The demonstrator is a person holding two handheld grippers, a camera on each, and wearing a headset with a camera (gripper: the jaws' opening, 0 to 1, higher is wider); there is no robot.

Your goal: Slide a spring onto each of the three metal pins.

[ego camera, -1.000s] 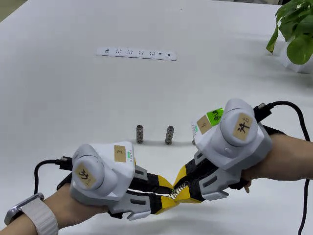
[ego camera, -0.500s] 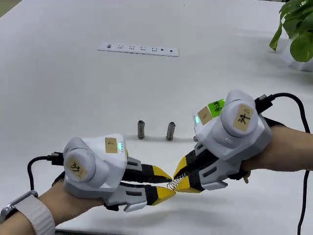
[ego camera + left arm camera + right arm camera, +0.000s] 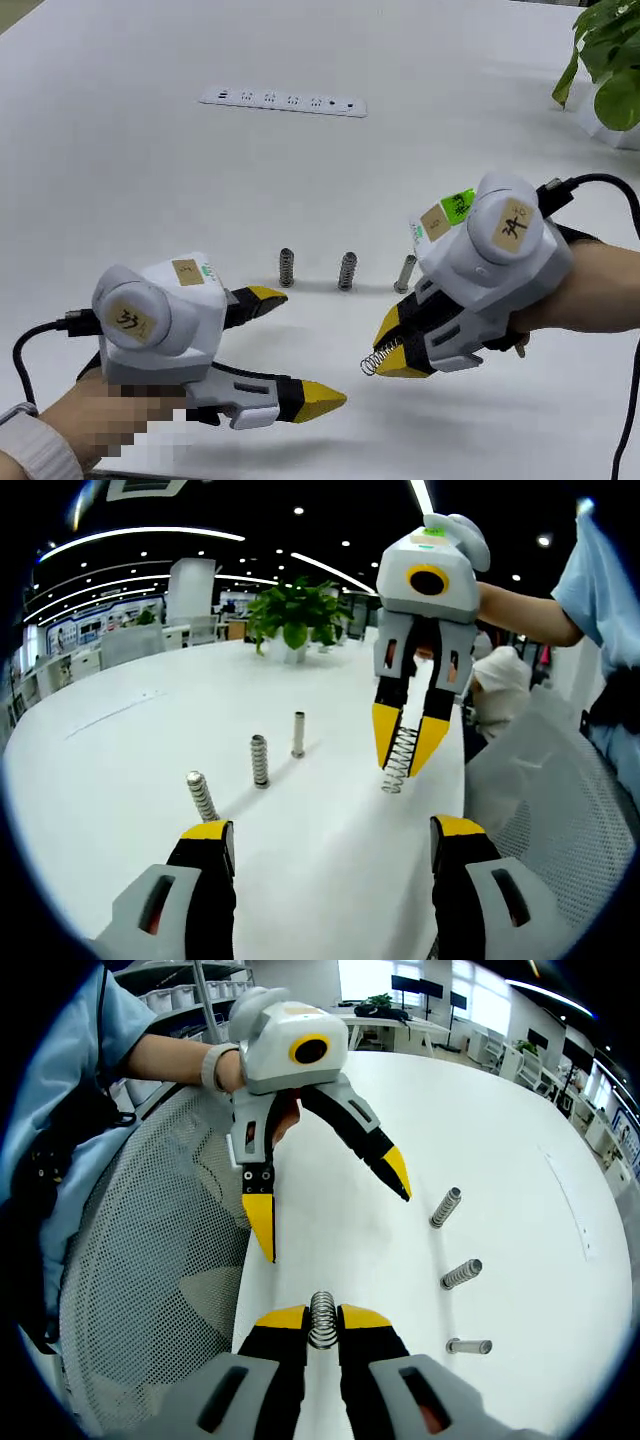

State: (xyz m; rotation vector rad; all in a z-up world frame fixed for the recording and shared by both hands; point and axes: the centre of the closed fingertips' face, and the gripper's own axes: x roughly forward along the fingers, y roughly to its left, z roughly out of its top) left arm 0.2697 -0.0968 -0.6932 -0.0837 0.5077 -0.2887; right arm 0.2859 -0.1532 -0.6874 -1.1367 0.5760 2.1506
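Three upright pins stand in a row on the white table. The left pin (image 3: 286, 267) and the middle pin (image 3: 347, 270) each wear a spring; the right pin (image 3: 404, 273) is bare. My right gripper (image 3: 386, 350) is shut on a loose spring (image 3: 377, 358), just in front of the bare pin, with the spring poking out past the yellow tips. My left gripper (image 3: 297, 345) stands open and holds nothing, to the left of the spring. The right gripper view shows the spring (image 3: 321, 1318) pinched between the jaws and the bare pin (image 3: 469, 1346). The left gripper view shows the held spring (image 3: 397, 760) and the bare pin (image 3: 298, 734).
A white power strip (image 3: 283, 101) lies at the back of the table. A potted plant (image 3: 605, 60) stands at the far right corner. The table's front edge runs just below both grippers. A mesh chair (image 3: 150, 1260) stands beside the table.
My left gripper has opened, let go of the spring and drawn back to the left. The right gripper keeps the spring and has shifted slightly right.
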